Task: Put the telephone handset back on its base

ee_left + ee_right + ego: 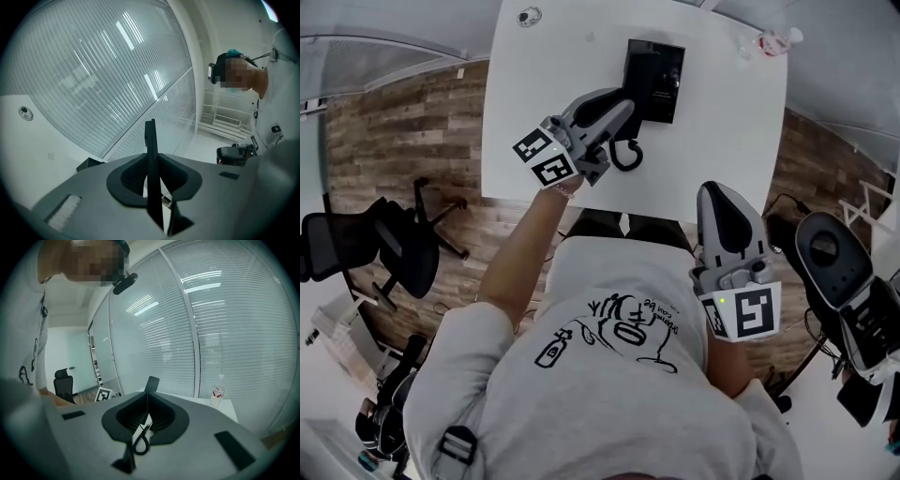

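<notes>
My left tool reaches out over the white table, its jaws partly apart and clamped on the black telephone handset. In the left gripper view the handset stands edge-on between them as a thin upright slab. From the head view, the handset end beyond my tool's tips lies over the left side of the black telephone base. The base sits towards the far middle of the table, and I cannot tell whether the handset touches its cradle or hangs just above it. The coiled cord curls on the table just beside my left tool, on the near side of the base. My right tool is held back off the table, close to my torso at my right side, with its jaws together and nothing between them. A clear bottle with a red label stands near the far right corner of the table, well apart from the base. A small round object lies near the far left corner. A black office chair stands on the wooden floor to my left.
</notes>
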Demonstrator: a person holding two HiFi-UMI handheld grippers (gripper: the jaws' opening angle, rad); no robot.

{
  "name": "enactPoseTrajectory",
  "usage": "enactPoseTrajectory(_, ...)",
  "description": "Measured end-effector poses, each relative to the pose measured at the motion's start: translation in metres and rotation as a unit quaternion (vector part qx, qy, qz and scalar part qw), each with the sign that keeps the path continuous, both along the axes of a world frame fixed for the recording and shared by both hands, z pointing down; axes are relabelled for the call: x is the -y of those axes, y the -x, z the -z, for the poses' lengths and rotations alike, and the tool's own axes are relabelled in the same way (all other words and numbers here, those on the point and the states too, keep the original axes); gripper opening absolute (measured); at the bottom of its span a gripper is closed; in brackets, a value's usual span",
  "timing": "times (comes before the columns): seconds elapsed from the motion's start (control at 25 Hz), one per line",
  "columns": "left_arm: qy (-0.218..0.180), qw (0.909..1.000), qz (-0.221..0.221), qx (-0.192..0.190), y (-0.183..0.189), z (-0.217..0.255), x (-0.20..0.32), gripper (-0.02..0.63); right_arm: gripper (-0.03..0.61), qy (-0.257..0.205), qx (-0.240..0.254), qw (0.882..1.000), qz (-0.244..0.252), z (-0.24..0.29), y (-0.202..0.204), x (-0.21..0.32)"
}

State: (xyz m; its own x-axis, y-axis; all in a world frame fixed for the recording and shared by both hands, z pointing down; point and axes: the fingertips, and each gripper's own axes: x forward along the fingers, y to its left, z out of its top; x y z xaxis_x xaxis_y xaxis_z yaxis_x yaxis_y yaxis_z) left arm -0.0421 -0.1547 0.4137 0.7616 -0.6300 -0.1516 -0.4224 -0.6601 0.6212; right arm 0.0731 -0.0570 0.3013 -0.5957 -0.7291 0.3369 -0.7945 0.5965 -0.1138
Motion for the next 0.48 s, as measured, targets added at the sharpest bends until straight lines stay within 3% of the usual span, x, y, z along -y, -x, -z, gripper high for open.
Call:
enactPoseTrajectory(0.24,0.003,0.9998,-0.007,-0.019,-0.004,-0.028,0.016,0.069,0.006,0.020,-0.004,1.000,-0.002,-0.019,0.002,-0.005)
enactPoseTrajectory(0.48,0.016,0.9998,-0.007,-0.013,-0.008,-0.057,0.031,0.069,0.006,0.039,-0.005,0.999,-0.006,-0.040,0.001,-0.010)
